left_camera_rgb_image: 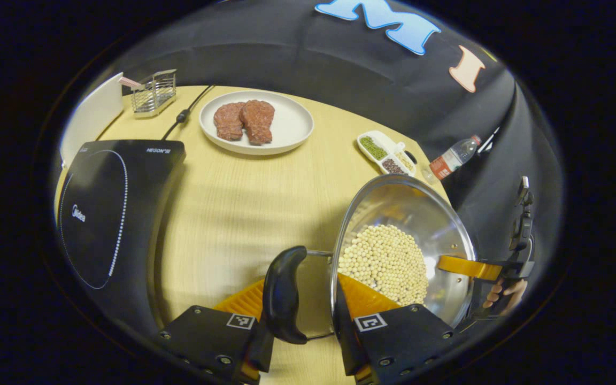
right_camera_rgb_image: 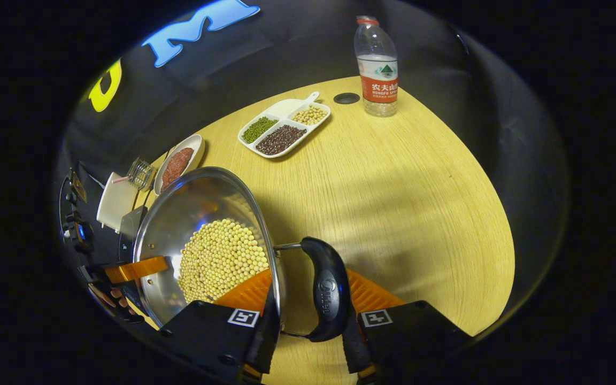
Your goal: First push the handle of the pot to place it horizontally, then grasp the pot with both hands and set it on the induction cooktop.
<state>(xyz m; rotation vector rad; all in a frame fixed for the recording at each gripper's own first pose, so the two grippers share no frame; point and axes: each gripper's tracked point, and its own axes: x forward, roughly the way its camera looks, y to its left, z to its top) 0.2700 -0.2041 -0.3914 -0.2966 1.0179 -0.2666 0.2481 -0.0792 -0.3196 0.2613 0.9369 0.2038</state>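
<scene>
Both grippers [left_camera_rgb_image: 304,313] [right_camera_rgb_image: 308,315] pinch pot [left_camera_rgb_image: 401,246] side handles [left_camera_rgb_image: 284,294] [right_camera_rgb_image: 329,289] between fingers, for level two-handed carry toward induction cooktop [left_camera_rgb_image: 107,214].

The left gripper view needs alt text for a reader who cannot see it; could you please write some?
A claw grips one black side handle of a steel pot of pale beans, above a wooden table. A black induction cooktop sits to the left, a plate with two meat patties beyond.
</scene>
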